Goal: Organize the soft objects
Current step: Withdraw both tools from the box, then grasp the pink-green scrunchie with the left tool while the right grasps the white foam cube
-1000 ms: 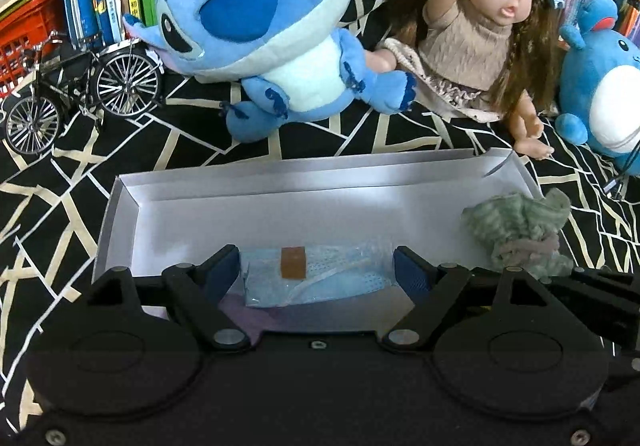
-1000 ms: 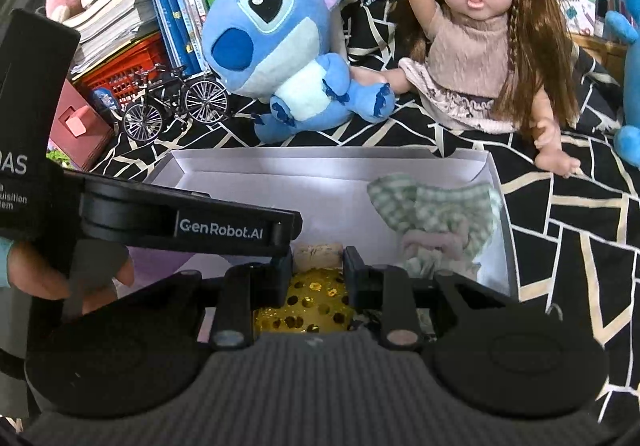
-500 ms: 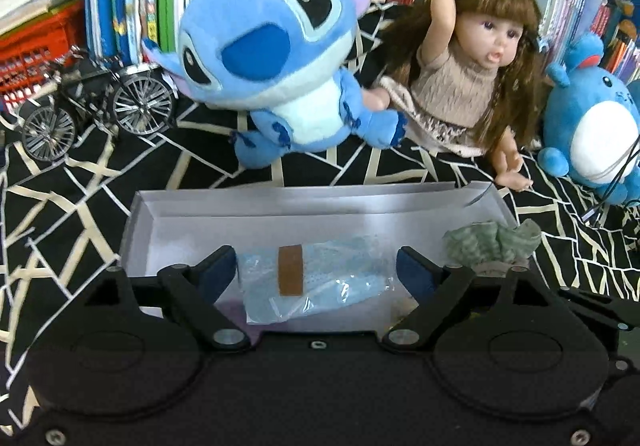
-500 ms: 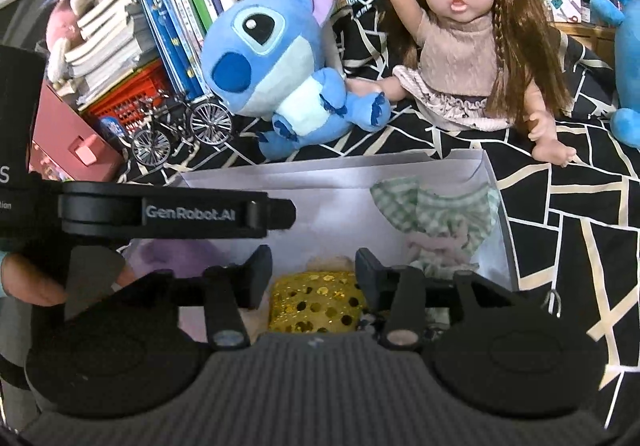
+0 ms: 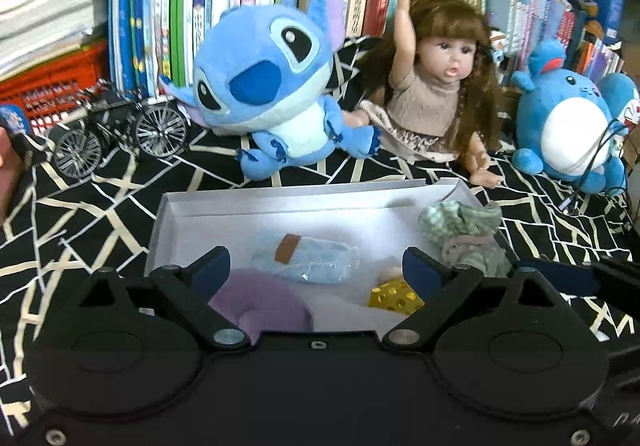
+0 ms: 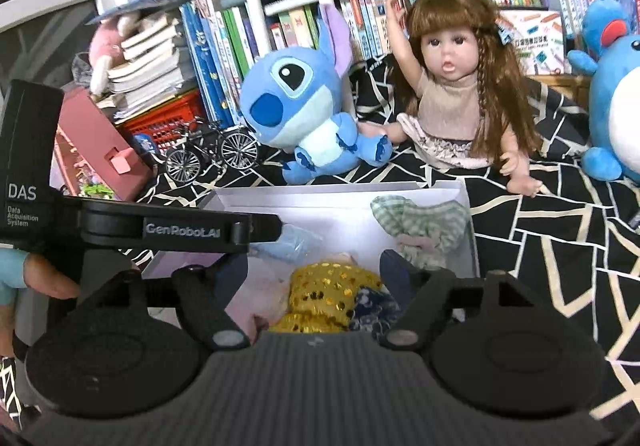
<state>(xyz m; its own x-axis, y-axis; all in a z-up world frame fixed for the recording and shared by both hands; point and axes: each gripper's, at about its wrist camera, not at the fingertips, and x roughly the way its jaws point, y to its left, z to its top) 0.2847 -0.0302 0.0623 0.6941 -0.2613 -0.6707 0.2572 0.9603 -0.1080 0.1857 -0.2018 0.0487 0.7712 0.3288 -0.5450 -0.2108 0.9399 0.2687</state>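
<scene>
Change since earlier: both grippers have pulled back and up from the shallow white cardboard box (image 5: 280, 201); the right one, clamped on the gold sequinned doll a second ago, has let go of it.

Left wrist view
Left gripper (image 5: 316, 266): jaws spread wide and opening, gripping nothing; box contents show between them.
Clear bag of light-blue masks with a brown label (image 5: 308, 260): lying mid-box.
Soft purple cushion (image 5: 260, 306): at the near left of the box, by the left finger.
Gold sequinned doll (image 5: 394, 296): near right of the box, beside the right finger.
Green checked cloth bundle (image 5: 464, 234): in the right end of the box.
Blue alien plush toy (image 5: 276, 85), long-haired doll (image 5: 436, 85): sitting beyond the box on the black patterned cloth (image 5: 100, 213).

Right wrist view
Right gripper (image 6: 314, 278): jaws released and opening; the gold doll (image 6: 328, 298) lies free between them, untouched by the pads.
Green bundle (image 6: 420, 221): far right corner of the box (image 6: 320, 201).
Left gripper (image 6: 180, 230): crossing at left, a hand (image 6: 36, 278) below it.
</scene>
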